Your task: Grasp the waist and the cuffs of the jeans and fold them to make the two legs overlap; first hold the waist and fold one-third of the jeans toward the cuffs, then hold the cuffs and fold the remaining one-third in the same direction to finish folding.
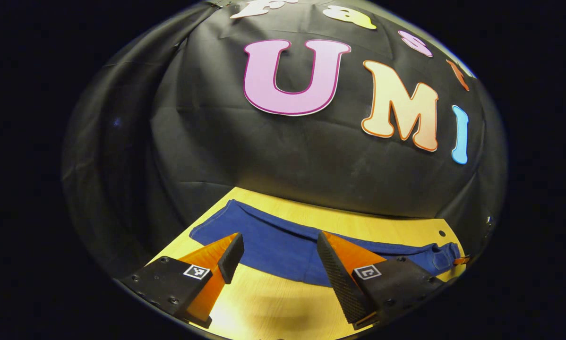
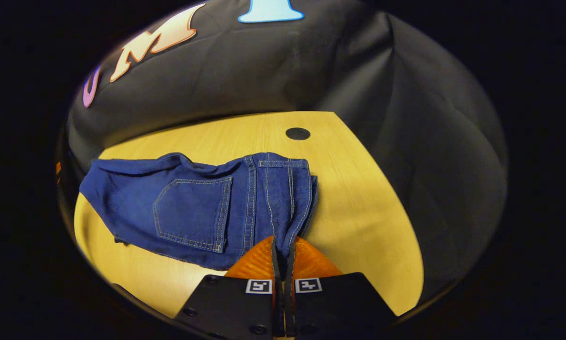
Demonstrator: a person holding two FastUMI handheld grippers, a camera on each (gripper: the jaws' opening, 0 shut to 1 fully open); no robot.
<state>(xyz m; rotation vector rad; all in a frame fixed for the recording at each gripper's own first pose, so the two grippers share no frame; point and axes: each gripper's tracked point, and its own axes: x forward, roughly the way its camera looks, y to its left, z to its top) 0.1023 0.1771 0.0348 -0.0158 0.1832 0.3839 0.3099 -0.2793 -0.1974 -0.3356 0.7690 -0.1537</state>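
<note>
The jeans (image 2: 193,208) lie flat on a pale wooden table (image 2: 358,208), dark blue denim with light contrast stitching. In the right gripper view the waist end faces the camera: a back patch pocket (image 2: 193,215) with doubled seams, and the waistband (image 2: 283,164) at the far edge. The right gripper (image 2: 282,248) has its jaws pressed together on the near edge of the waist, a fold of denim pinched between the ribbed fingers. In the left gripper view the jeans (image 1: 283,245) stretch across the table as a long strip. The left gripper (image 1: 278,255) hovers above them, jaws wide apart, holding nothing. A round dark grommet (image 2: 297,133) sits in the tabletop beyond the waistband. Black cloth walls the booth behind.
</note>
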